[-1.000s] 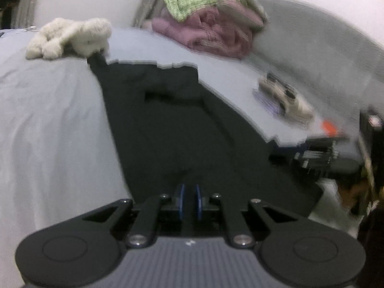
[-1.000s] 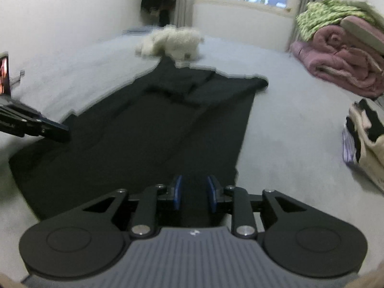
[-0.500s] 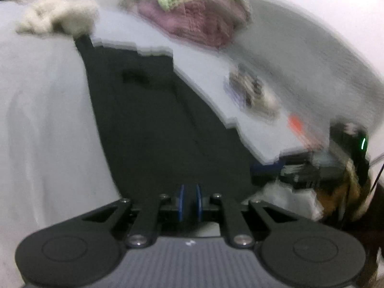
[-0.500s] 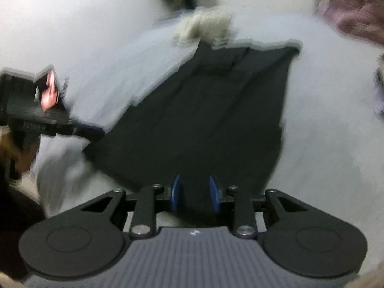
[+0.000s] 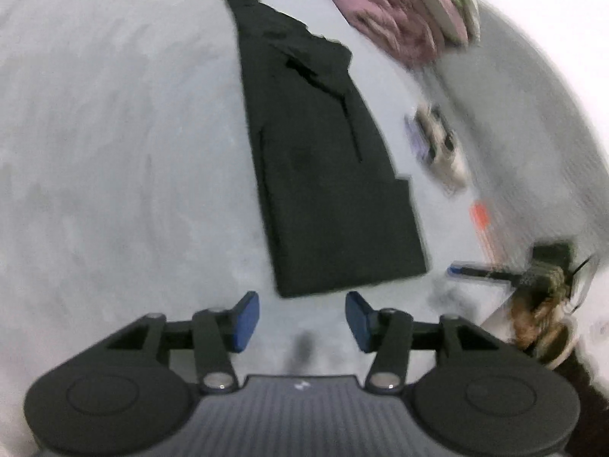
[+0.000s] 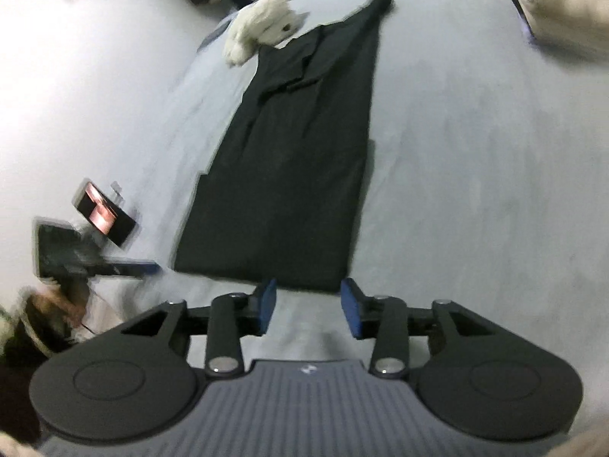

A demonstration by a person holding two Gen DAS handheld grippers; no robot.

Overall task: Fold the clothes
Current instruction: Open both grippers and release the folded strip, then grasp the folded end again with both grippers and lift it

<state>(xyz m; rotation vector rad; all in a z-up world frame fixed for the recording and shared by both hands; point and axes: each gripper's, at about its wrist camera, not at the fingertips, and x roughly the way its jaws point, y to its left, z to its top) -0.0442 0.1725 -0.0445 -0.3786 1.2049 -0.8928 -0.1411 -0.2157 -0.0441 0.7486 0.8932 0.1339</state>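
Note:
A black garment [image 5: 323,175] lies flat on the pale grey bed as a long narrow strip, its near hem square. In the left wrist view my left gripper [image 5: 302,321] hovers just short of that hem, jaws opening, nothing between the blue pads [image 5: 243,320]. The right wrist view shows the same garment [image 6: 297,160] stretching away. My right gripper [image 6: 308,310] sits at its near hem, jaws opening, with only bed sheet between its blue pads [image 6: 352,312]. Each view catches the other gripper at the side: the right one [image 5: 495,272] and the left one [image 6: 95,262].
A white plush toy [image 6: 262,26] lies at the garment's far end. Pink and green bedding [image 5: 411,15] is piled at the back right. A small stack of folded clothes [image 5: 437,144] sits to the right, with an orange item [image 5: 479,215] near it. A phone [image 6: 102,217] glows at left.
Both grippers were shut on the black garment's near edge; now both have let go and stand open, drawn back off the hem. Both cameras have rolled, and the garment now lies as a narrower strip.

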